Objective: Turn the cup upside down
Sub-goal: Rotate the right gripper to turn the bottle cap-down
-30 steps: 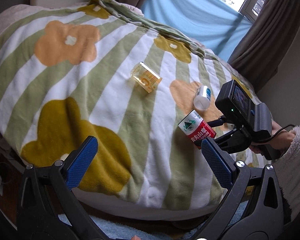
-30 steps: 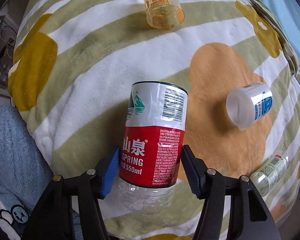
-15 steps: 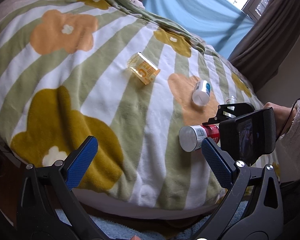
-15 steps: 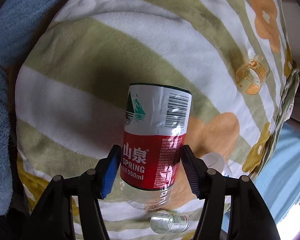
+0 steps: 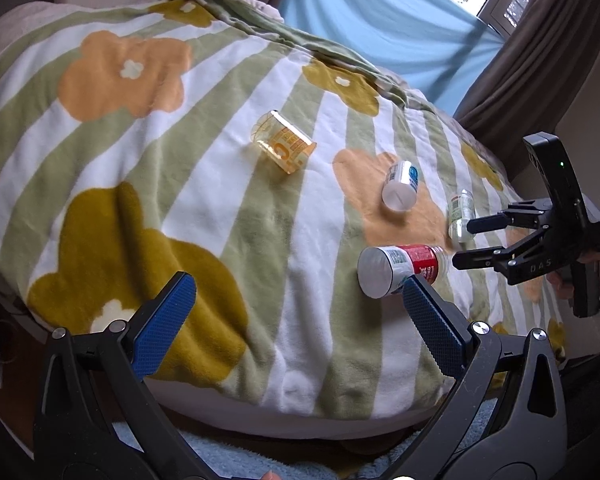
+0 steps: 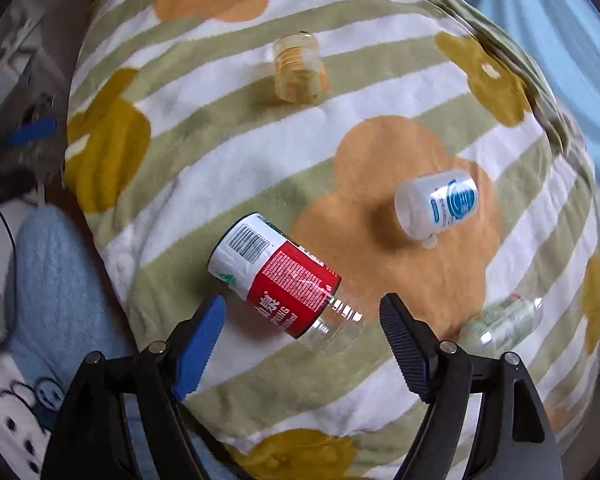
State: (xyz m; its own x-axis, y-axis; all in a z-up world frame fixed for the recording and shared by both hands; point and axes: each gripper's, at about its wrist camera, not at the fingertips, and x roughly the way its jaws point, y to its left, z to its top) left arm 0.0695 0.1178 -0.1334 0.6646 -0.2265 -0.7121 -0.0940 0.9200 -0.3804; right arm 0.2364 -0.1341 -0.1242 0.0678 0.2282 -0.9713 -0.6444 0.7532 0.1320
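The red-and-white labelled clear cup [image 6: 278, 276], cut from a water bottle, lies on its side on the flowered blanket [image 6: 228, 148]. It also shows in the left wrist view [image 5: 400, 270]. My right gripper [image 6: 302, 324] is open and empty, its fingers apart on either side of the cup's clear end without touching it; it shows in the left wrist view [image 5: 466, 242]. My left gripper [image 5: 296, 308] is open and empty near the blanket's front edge.
An amber cup [image 5: 284, 146] lies on its side farther back. A white cup with a blue label [image 5: 400, 186] and a small clear cup with a green label [image 5: 460, 214] lie to the right. Curtains and a window stand behind.
My right gripper turned the red-labelled cup over, opened and let it go. The cup now lies on its side on the blanket. My left gripper stayed open.
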